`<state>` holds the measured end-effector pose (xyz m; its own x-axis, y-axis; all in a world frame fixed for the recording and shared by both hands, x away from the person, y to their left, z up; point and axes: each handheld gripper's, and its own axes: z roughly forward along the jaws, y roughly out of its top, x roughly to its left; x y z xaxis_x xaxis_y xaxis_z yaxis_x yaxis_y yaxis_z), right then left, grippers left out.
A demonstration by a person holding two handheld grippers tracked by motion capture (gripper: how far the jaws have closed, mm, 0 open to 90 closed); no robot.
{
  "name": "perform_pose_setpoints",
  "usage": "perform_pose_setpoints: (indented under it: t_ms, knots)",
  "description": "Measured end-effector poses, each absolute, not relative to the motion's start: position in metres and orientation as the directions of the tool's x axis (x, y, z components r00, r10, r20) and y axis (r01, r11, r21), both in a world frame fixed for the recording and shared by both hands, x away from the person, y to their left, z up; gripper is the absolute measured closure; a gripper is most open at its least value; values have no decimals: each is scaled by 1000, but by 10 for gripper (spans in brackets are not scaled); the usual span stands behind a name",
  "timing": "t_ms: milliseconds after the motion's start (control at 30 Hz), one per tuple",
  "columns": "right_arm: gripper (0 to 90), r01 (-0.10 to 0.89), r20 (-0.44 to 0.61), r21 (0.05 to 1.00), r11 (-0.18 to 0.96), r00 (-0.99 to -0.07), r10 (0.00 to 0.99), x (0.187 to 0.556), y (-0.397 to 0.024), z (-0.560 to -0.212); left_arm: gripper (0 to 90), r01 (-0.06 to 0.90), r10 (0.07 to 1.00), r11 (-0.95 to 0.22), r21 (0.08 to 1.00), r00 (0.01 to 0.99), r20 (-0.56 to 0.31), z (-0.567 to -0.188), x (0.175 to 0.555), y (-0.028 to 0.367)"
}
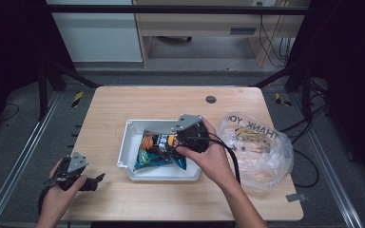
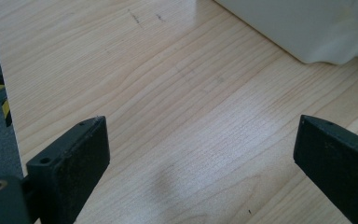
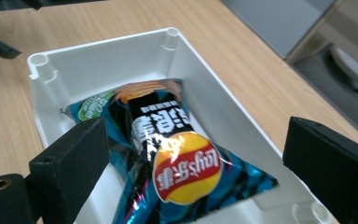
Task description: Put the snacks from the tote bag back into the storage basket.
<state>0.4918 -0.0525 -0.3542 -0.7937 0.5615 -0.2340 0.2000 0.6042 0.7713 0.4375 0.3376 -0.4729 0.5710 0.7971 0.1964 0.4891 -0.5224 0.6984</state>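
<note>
A blue and black chips bag [image 1: 159,151] [image 3: 168,154] lies in the white bin [image 1: 132,129] [image 3: 93,60] at the table's middle. My right gripper [image 1: 180,138] [image 3: 193,154] hovers just over the bag's right end, open, jaws on either side of the bag's logo without touching it. My left gripper [image 1: 95,180] [image 2: 200,154] rests low at the table's front left, open with bare wood between its jaws. The bin's outer wall [image 2: 298,28] shows ahead of it.
A clear plastic bag [image 1: 259,147] with printed lettering and food inside lies to the right of the bin. A round grommet [image 1: 211,99] sits near the table's far edge. Bare wood surrounds the left gripper.
</note>
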Motion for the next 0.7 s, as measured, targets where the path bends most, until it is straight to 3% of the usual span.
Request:
perform_pose_setpoints:
  t_ms: [700]
  knots:
    - [69,244,-216,820,519,-707,673,446,-100,-374,32,503,803,-521,690,562,197,-474,438,338]
